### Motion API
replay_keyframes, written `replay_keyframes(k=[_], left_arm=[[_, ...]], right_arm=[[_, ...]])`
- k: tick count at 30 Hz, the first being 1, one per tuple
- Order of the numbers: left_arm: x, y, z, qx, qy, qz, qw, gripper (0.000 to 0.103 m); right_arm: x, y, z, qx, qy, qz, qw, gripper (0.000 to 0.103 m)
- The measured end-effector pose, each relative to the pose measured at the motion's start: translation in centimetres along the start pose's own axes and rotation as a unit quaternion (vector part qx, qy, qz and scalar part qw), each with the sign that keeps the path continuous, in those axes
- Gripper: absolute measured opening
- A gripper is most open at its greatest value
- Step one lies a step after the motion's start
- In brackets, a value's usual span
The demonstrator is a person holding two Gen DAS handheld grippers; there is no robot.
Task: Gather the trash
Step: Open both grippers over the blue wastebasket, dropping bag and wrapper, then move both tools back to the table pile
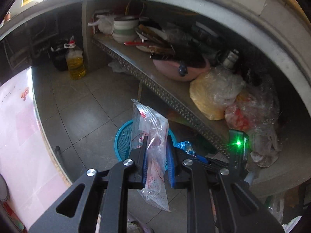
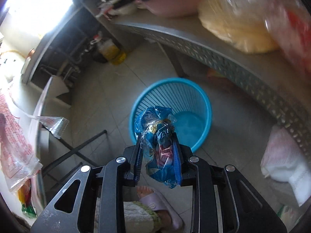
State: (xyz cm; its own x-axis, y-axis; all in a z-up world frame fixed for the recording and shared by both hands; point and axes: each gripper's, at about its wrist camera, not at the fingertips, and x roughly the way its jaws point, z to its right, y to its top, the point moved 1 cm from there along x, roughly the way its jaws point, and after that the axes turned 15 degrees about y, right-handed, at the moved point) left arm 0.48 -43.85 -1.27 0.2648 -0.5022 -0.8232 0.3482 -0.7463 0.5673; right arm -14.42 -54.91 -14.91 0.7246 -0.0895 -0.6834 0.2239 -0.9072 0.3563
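Both loaded: left gripper [image 1: 156, 155] pinches a clear plastic wrapper with red print [image 1: 150, 136]; right gripper [image 2: 157, 155] pinches a crumpled blue foil wrapper [image 2: 157, 128]. Each hangs above the round blue slatted plastic bin [image 2: 202, 93] on the grey tiled floor [image 2: 108, 97]. Best to centre each over the bin mouth before letting go; the clear wrapper is light and may drift past the rim. Bin looks empty, bare bottom showing.

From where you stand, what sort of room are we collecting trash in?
Most likely a home kitchen or pantry corner: a metal shelf crowded with stacked bowls and bagged food, a jug of cooking oil on the tiled floor, and a blue bin beside the shelf.
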Motion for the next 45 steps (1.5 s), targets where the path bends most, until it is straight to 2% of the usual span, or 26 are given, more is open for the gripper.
replay_keyframes(k=[2, 5, 10, 12, 13, 14, 17, 25, 31, 34, 35, 38, 45], left_arm=[[3.0, 0.3, 0.1, -0.003, 0.000, -0.032, 0.9995, 0.016], [6.9, 1.1, 0.0, -0.021, -0.023, -0.078, 0.9965, 0.016], [11.4, 2.5, 0.6, -0.043, -0.044, -0.103, 0.9928, 0.019], [13.0, 3.0, 0.8, -0.048, -0.037, -0.113, 0.9917, 0.029], [13.6, 3.1, 0.8, -0.050, -0.027, -0.121, 0.9910, 0.038], [14.0, 3.3, 0.6, -0.054, -0.018, -0.127, 0.9902, 0.042], [14.1, 3.4, 0.5, -0.062, -0.015, -0.127, 0.9898, 0.050], [10.8, 2.3, -0.8, -0.072, 0.009, -0.099, 0.9924, 0.062], [5.1, 0.8, -2.2, -0.087, 0.020, -0.042, 0.9951, 0.070], [1.9, -0.1, -3.0, -0.100, 0.020, 0.000, 0.9947, 0.080], [0.8, -0.5, -3.3, -0.104, 0.024, 0.016, 0.9942, 0.087], [-2.2, -1.9, -4.2, -0.107, 0.023, 0.047, 0.9929, 0.095], [-8.1, -5.2, -7.7, -0.137, 0.023, 0.070, 0.9879, 0.097]], right_arm=[[1.5, 0.4, 0.8, 0.012, 0.000, -0.007, 1.000, 0.026], [2.9, 0.4, 1.7, 0.020, -0.002, -0.011, 1.000, 0.028], [5.7, 2.1, 2.4, 0.021, -0.004, -0.016, 1.000, 0.034], [6.1, 2.3, 3.3, 0.017, -0.005, -0.013, 1.000, 0.047], [6.4, 2.5, 3.5, 0.016, -0.010, -0.010, 1.000, 0.051], [6.4, 2.6, 3.6, 0.018, -0.013, -0.007, 1.000, 0.054], [6.4, 2.7, 4.2, 0.034, -0.013, -0.003, 0.999, 0.058], [4.8, 1.3, 3.7, 0.029, -0.014, -0.001, 0.999, 0.059], [2.1, -0.3, 1.0, -0.009, -0.024, 0.016, 1.000, 0.065], [0.7, -0.7, -1.0, -0.040, -0.033, 0.030, 0.998, 0.068], [0.2, -0.8, -1.8, -0.052, -0.033, 0.034, 0.998, 0.071], [-1.4, -0.8, -4.4, -0.093, -0.051, 0.052, 0.993, 0.076], [-5.4, -1.6, -10.6, -0.179, -0.084, 0.104, 0.975, 0.095]])
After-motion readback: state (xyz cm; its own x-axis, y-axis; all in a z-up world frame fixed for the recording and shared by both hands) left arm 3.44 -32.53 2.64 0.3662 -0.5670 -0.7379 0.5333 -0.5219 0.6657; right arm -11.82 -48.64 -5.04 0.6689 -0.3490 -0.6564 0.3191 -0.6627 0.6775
